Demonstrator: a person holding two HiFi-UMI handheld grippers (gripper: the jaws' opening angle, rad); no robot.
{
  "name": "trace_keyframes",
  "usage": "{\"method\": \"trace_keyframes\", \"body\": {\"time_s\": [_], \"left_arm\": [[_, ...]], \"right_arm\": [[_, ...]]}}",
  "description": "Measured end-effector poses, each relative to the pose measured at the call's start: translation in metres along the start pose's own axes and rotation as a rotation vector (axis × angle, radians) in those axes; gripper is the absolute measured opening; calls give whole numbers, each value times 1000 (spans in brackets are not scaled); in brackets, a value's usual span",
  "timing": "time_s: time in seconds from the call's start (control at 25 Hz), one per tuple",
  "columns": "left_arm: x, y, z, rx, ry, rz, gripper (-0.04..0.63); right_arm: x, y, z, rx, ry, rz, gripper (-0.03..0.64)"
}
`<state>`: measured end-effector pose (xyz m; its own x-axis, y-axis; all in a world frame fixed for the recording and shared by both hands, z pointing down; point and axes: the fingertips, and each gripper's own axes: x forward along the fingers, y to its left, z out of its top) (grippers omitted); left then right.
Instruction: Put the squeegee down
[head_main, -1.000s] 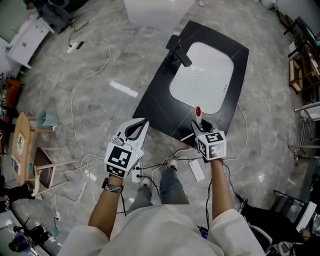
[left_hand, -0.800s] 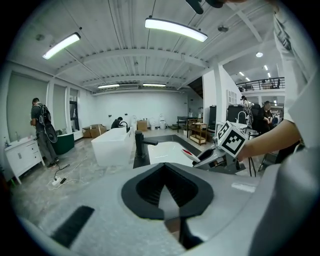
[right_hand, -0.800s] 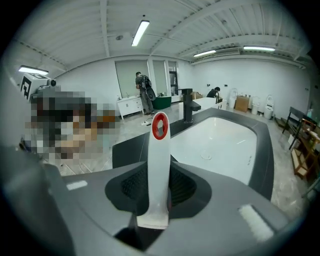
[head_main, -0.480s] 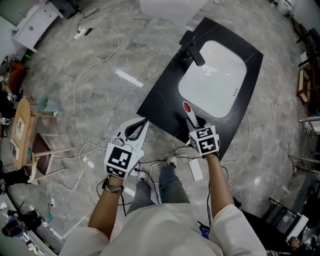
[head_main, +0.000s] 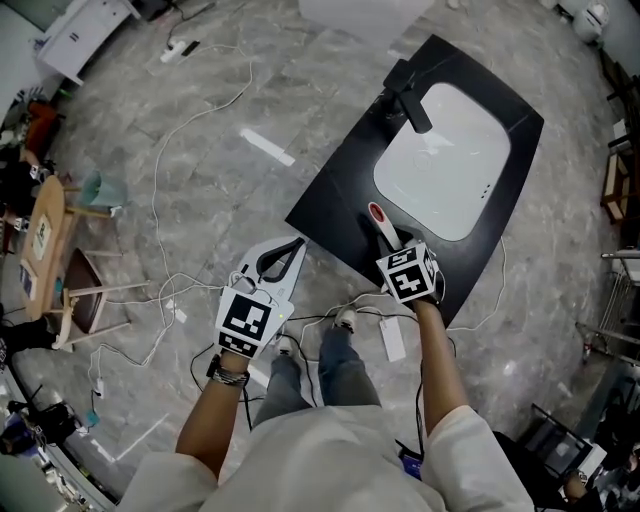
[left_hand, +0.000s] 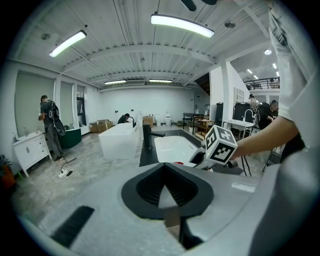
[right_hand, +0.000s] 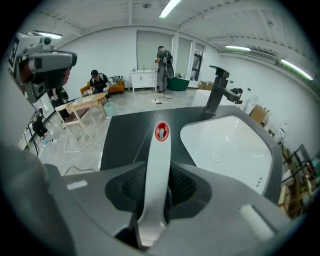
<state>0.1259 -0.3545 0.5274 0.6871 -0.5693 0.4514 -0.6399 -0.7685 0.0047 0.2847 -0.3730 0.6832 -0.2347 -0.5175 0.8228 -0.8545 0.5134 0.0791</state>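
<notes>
Squeegee (head_main: 380, 225) moved over counter (head_main: 330, 215) | right tool (head_main: 390, 245) clamps it | left tool (head_main: 290, 250) closed, empty

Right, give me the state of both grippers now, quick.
Left gripper: shut, nothing between its jaws.
Right gripper: shut on the squeegee, gripping its white handle.

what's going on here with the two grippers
A person stands at a black counter with a white sink, a gripper in each hand. The right gripper is shut on a white squeegee, its red-tipped handle over the counter beside the sink. The left gripper is shut on nothing, off the counter's edge.
</notes>
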Motion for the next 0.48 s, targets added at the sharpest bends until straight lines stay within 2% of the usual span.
{"method": "trace_keyframes", "body": {"time_s": [0.24,0.48], "left_arm": [[-9,7,-9,-4,7,19,2],[-14,8,-17,-9,14,25,2]], "right_arm": [[14,5,-3,-83,68,-39,107],[22,6,-5,-90,116,-29,110]]}}
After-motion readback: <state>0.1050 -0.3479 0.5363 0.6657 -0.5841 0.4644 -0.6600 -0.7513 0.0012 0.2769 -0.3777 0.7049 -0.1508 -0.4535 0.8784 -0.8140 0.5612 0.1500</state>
